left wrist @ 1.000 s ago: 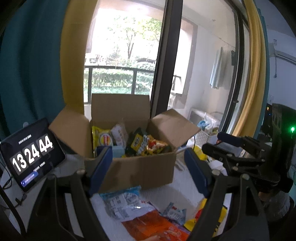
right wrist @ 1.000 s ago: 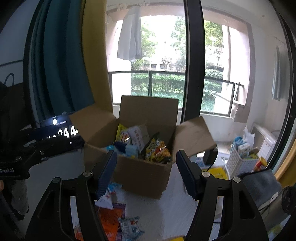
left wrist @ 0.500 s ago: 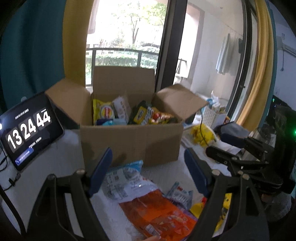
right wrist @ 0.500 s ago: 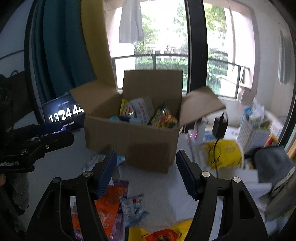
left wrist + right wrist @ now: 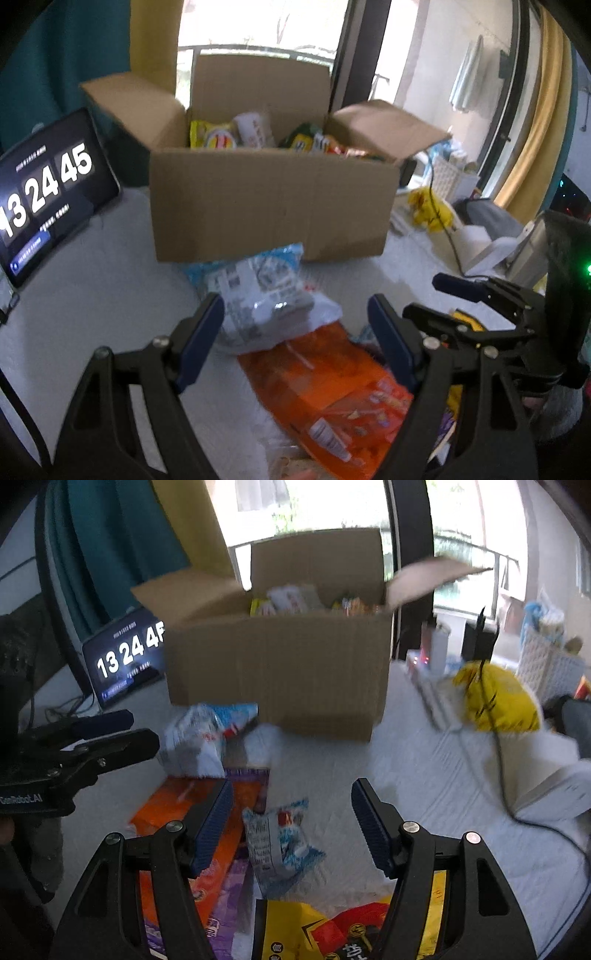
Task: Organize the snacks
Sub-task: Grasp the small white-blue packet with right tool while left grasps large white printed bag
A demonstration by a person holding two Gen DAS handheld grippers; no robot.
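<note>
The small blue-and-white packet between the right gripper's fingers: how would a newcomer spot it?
Start at the open cardboard box and come forward across the white cloth. The small crinkled blue-and-white packet lies alone there, right of the flat orange bag.

Two matching handheld units. Left gripper (image 5: 295, 339): matte black angular frame, triangular cutouts in each arm, silver round screw heads at the pivots, dark blue pads on the inner faces of the fingers (image 5: 199, 339). Right gripper (image 5: 291, 821): same black frame and silver screws, blue pads visibly ribbed. White "GenRobot.AI" lettering on the left unit's black housing, seen from the right wrist view. Small green light on the right unit's black body, seen from the left wrist view.
</note>
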